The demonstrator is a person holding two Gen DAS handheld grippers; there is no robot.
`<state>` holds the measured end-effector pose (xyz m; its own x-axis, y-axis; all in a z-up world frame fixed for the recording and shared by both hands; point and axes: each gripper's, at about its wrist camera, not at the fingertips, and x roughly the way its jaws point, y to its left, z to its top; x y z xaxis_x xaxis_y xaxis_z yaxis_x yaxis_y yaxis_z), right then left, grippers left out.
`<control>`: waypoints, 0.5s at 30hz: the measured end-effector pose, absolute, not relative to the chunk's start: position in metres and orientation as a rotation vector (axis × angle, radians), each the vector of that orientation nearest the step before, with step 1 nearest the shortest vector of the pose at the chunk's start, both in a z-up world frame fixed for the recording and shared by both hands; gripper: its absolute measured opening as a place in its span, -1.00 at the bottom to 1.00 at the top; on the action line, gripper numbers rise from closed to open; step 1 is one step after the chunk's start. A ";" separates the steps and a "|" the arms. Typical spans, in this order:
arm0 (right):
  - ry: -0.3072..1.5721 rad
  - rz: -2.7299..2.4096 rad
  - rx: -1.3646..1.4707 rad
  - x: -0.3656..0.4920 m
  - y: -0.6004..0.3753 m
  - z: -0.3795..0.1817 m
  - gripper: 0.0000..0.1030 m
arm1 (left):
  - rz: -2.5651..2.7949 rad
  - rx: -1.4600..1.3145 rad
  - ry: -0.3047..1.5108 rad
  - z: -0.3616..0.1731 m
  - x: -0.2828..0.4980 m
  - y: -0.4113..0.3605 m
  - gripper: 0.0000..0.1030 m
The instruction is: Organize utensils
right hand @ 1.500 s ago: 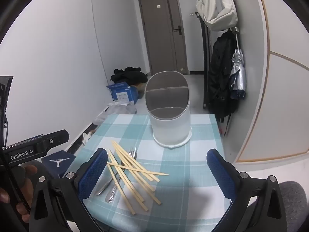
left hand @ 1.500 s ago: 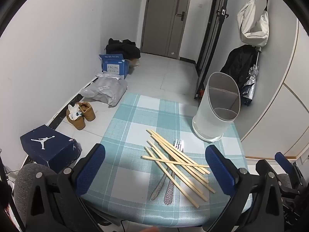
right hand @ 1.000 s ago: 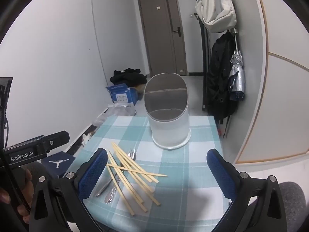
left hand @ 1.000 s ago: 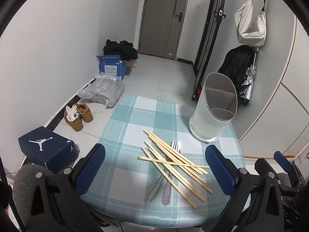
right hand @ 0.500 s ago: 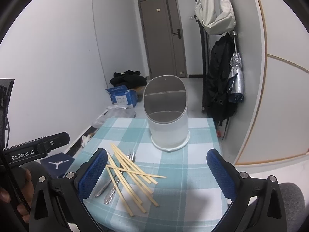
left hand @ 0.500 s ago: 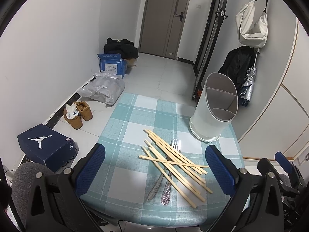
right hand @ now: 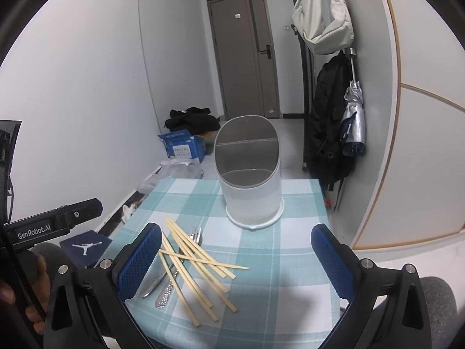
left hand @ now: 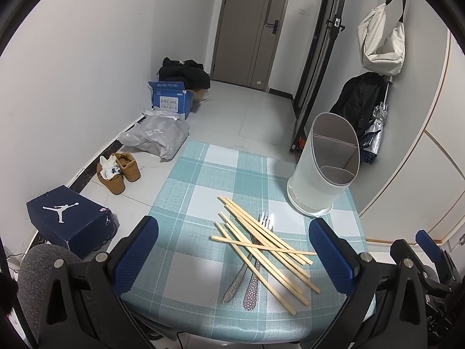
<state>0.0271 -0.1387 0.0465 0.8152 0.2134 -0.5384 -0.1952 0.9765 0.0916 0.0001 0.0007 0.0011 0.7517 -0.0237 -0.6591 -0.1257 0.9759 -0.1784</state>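
One white utensil holder [left hand: 316, 180] with two compartments stands on the worktop [left hand: 189, 203]. Just in front of the holder lie about eight wooden chopsticks [left hand: 261, 247], crossed over two metal utensils [left hand: 250, 285]. Two hand-held grippers face the holder: the left [left hand: 232, 232] and the right [right hand: 235, 241], each spread wide

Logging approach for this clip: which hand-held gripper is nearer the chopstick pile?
Left, narrowly. The left hand-held gripper frames the chopstick pile squarely between its open fingers; the right hand-held gripper faces the utensil holder, with the pile by its left finger.
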 end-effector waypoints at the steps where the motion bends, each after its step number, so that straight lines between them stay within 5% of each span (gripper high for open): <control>1: 0.578 0.217 0.030 0.027 -0.138 0.047 1.00 | 0.055 -0.218 0.720 0.001 0.000 0.001 0.97; 15: 0.577 0.250 0.045 0.027 -0.139 0.048 1.00 | 0.055 -0.222 0.725 0.001 0.000 0.001 0.97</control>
